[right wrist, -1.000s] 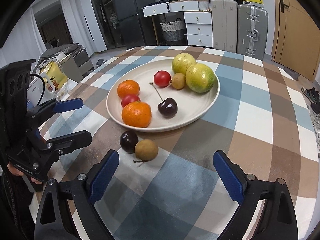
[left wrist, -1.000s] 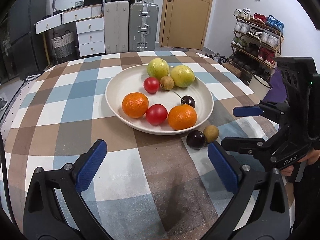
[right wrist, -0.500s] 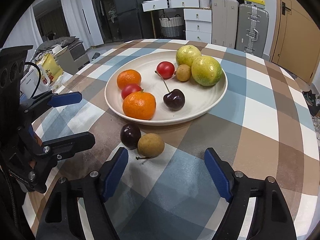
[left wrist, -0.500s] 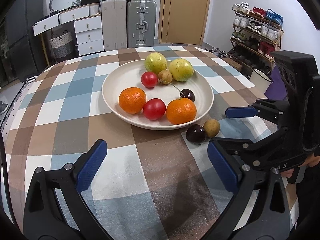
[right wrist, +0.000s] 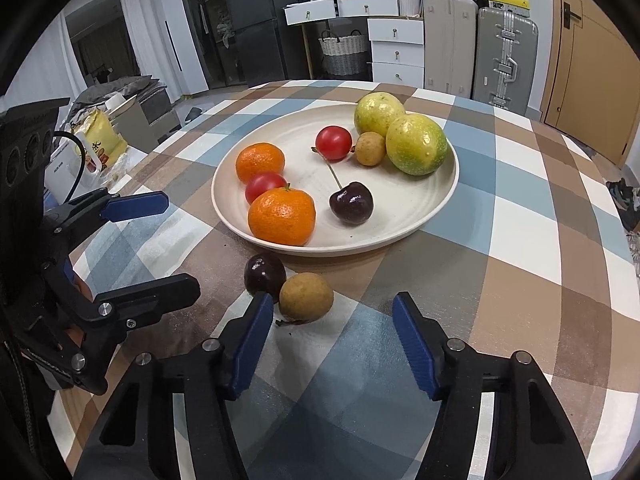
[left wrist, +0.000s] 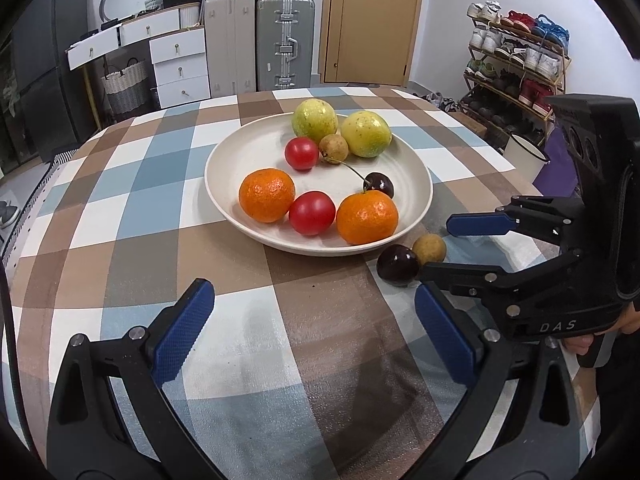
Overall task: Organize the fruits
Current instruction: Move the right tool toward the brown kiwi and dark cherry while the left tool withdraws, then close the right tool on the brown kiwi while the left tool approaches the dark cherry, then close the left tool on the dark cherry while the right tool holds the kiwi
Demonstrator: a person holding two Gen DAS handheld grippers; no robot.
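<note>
Jaws: right gripper (right wrist: 332,334) closing, longan (right wrist: 306,293) just ahead, ungripped | left gripper (left wrist: 310,334) wide, empty | both fruits beside plate (right wrist: 436,216) rim

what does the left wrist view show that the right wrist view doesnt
Only the left wrist view shows the shoe rack and a white enamel mug. Only the right wrist view shows a dark fridge and a yellow bag. Both share the plate of fruit, the loose cherry and brown longan on the tablecloth, and the closing right claw, nothing yet gripped.
</note>
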